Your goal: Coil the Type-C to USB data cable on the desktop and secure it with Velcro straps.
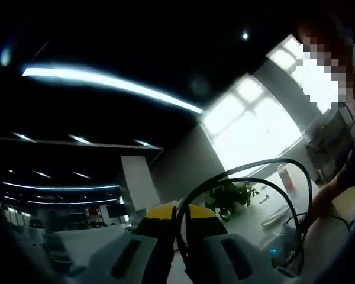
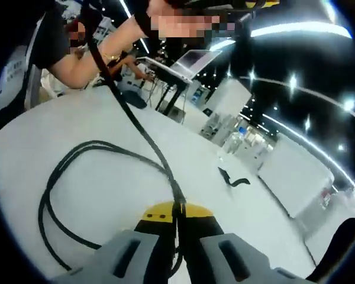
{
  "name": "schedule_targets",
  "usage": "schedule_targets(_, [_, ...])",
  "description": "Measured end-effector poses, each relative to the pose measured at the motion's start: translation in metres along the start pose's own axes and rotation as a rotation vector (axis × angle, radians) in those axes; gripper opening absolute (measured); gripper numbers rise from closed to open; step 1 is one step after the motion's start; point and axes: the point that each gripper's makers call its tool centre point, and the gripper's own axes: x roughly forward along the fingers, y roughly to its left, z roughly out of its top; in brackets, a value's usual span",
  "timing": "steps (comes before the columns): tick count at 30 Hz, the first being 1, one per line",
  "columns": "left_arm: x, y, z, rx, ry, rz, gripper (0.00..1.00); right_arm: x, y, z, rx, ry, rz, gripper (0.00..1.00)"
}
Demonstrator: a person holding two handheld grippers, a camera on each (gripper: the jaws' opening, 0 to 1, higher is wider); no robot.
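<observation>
A black data cable (image 1: pixel 255 171) rises from between my left gripper's (image 1: pixel 180 216) yellow-tipped jaws, which are shut on it. It arches in two loops to the right and drops toward the white table (image 1: pixel 248 220). In the right gripper view the same cable (image 2: pixel 130 118) runs through my right gripper (image 2: pixel 177 214), shut on it. From there it climbs toward the upper left, and its loops (image 2: pixel 62 171) lie on the table (image 2: pixel 260 236) at the left. A short black Velcro strap (image 2: pixel 233 179) lies curled on the table ahead of the right gripper.
A person's arm (image 2: pixel 89 62) reaches over the table's far side, and an arm (image 1: pixel 326 194) shows at the right of the left gripper view. A potted plant (image 1: pixel 231 198), a pink bottle (image 1: pixel 286 176) and an open laptop (image 2: pixel 189 62) stand further back.
</observation>
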Motion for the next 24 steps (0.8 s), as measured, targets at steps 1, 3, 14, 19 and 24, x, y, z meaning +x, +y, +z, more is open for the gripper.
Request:
schedule_targets(1, [0.000,0.002,-0.005,-0.023,0.007,0.002,0.07,-0.004,-0.008,0.008,0.073,-0.038,-0.025,0.03])
schedule_targets(3, [-0.004,0.003,-0.016,-0.053,0.014,0.011,0.06,-0.012,-0.023,0.022,0.206,-0.121,-0.060,0.02])
schedule_targets(14, [-0.004,-0.008,-0.016,0.005,0.069,0.054,0.06,-0.068,-0.097,0.058,0.664,-0.392,-0.249,0.02])
schedule_targets(19, [-0.022,0.011,-0.070,0.000,0.141,0.068,0.06,-0.084,-0.096,0.023,0.556,-0.209,-0.356,0.02])
schedule_targets(24, [-0.029,-0.010,-0.109,-0.017,0.226,0.044,0.06,-0.086,-0.094,0.002,0.543,-0.141,-0.383,0.02])
